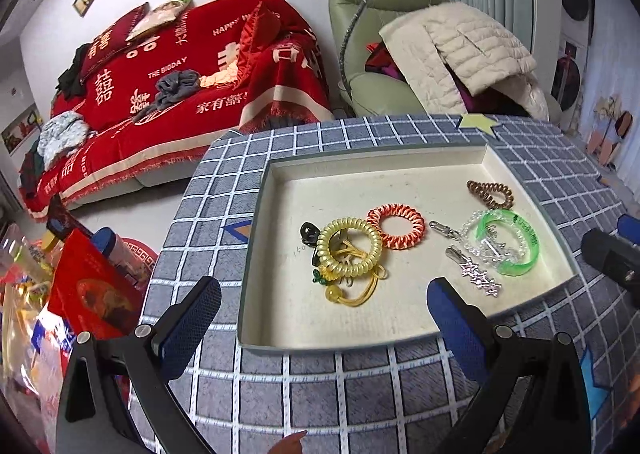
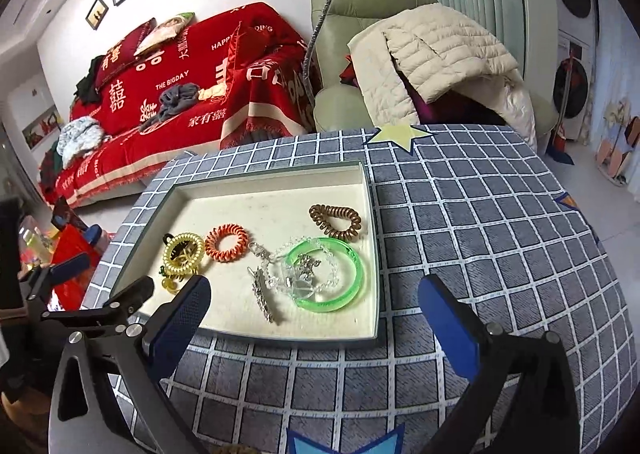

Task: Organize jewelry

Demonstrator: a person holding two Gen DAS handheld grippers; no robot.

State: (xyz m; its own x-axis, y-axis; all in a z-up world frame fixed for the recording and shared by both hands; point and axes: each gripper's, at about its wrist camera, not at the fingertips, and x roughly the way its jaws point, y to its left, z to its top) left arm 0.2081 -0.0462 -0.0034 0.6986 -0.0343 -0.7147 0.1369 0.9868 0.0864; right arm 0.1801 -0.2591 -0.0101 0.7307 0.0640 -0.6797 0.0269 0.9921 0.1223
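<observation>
Cream tray [image 2: 224, 318] on the checked bench [image 2: 480, 238] held my jewelry: green bangle [image 2: 352, 290], orange coil [image 2: 226, 242], brown coil [image 2: 335, 221], yellow coil [image 2: 184, 254]. My left gripper [image 1: 324, 314] and right gripper [image 2: 314, 310] gaped apart, empty.

tray [image 2: 370, 254]: green bangle [image 2: 352, 274], coil ties inside | right gripper [image 2: 316, 306]: jaws wide (nothing between) | above checked cloth [image 2: 480, 234]

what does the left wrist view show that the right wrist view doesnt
Only the left wrist view: the yellow bead tie in full, and the small black clip lying clear of the yellow coil.
Only the right wrist view: open tablecloth right of the tray, with nothing on it.
Both: the tray holding the green bangle, orange coil and brown coil; each view's own gripper is open and empty.
</observation>
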